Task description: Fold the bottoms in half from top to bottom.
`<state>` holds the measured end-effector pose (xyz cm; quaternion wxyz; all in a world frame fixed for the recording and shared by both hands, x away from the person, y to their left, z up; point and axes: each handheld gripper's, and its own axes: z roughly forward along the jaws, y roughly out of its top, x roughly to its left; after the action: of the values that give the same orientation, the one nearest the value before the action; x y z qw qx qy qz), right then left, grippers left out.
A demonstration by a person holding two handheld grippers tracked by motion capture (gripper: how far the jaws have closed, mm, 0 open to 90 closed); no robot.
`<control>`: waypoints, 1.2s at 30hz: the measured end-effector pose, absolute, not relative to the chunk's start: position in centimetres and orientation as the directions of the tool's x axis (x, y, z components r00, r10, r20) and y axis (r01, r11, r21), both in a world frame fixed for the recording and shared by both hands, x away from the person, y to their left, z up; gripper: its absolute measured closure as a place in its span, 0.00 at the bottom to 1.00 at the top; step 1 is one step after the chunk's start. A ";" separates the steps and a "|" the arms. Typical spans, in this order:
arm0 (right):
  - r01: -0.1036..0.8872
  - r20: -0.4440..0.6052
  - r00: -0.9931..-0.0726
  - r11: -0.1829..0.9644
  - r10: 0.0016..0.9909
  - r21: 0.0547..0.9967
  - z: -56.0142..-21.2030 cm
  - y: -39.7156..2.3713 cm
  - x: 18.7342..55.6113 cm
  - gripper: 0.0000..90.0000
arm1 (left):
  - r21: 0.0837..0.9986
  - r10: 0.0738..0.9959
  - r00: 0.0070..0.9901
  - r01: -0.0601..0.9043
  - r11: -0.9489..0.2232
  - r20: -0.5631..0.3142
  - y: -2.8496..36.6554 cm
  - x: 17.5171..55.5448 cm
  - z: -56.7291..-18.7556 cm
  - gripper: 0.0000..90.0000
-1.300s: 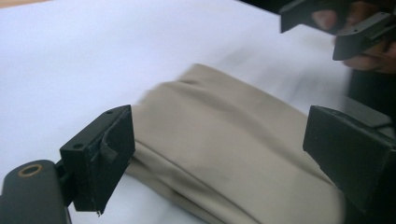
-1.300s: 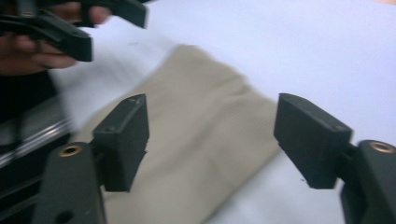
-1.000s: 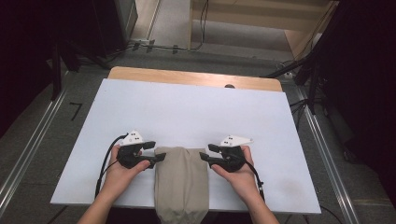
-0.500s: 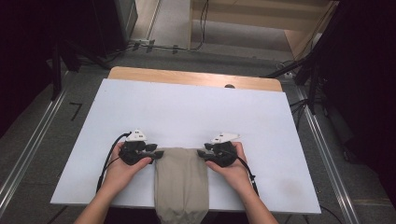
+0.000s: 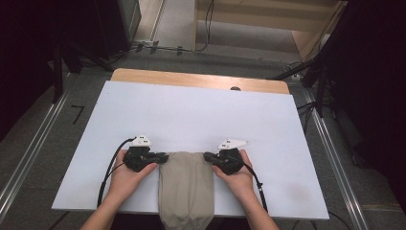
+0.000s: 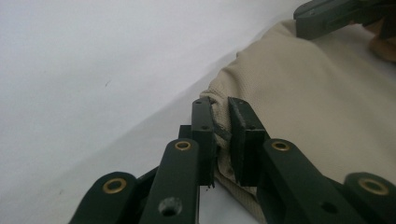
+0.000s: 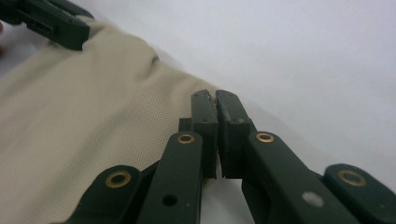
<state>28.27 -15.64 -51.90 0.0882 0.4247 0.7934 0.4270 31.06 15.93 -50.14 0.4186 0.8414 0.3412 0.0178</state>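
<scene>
Left tongs (image 5: 164,156) and right tongs (image 5: 207,156), having just been closing, pinch the far corners of the beige cloth (image 5: 186,187) between them on the table (image 5: 201,115), its long axis running back over the near edge

The beige cloth (image 5: 186,187) looks finely woven and matt. The white tabletop (image 5: 191,115) is smooth and matt, with bare wood (image 5: 191,79) along its far edge.
</scene>
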 end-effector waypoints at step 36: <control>0.490 0.099 -0.552 0.226 0.828 0.842 -42.0 -21.4 39.7 0.96 | 0.822 0.597 0.757 0.501 -0.270 -0.265 11.3 45.4 -41.2 0.94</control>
<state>39.66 -21.42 -41.98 0.1893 0.4338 0.7598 0.4458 45.37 11.29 -41.19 0.4958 0.7955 0.3448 0.0485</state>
